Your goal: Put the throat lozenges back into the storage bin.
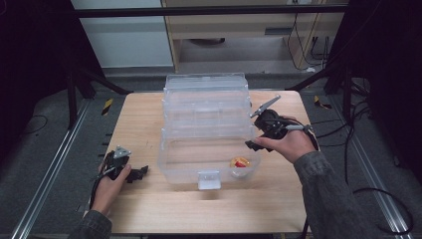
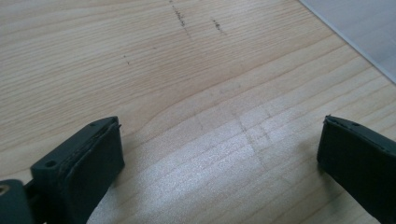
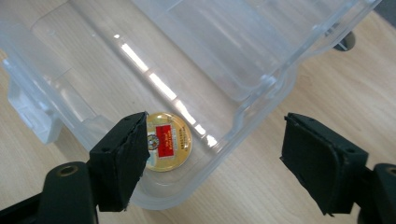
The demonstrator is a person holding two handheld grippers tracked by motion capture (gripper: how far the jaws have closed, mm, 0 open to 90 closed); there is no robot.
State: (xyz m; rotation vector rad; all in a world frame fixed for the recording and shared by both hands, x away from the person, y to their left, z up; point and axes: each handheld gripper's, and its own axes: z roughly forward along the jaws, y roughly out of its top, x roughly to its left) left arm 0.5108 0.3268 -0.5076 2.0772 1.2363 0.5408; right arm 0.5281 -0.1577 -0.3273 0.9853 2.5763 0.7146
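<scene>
- Clear plastic box (image 1: 209, 149) sits at frame centre in the high view, lid flipped open toward the top of the frame; long axis runs left-right, latch tab on its bottom-facing wall.
- Small round tin (image 1: 240, 162) lies flat in the box's lower right corner. No long axis, it is a disc. Gold rim, red label face up.
- Right gripper view: tin (image 3: 167, 141) seen close, label text too small to read; it sits by the curved corner wall of the box (image 3: 243, 112).
- Right gripper (image 1: 266, 130) held over the box's right edge, right of centre; jaws wide apart, nothing between the pads. The box corner shows in the gap between them, lower down.
- Left gripper (image 1: 130, 172) rests at lower left on the wooden surface (image 1: 199, 209), apart from the box.
- Left gripper view: jaws spread wide, gripping nothing, bare wood grain (image 2: 196, 93); a pale sliver at upper right, cannot tell what it is.
</scene>
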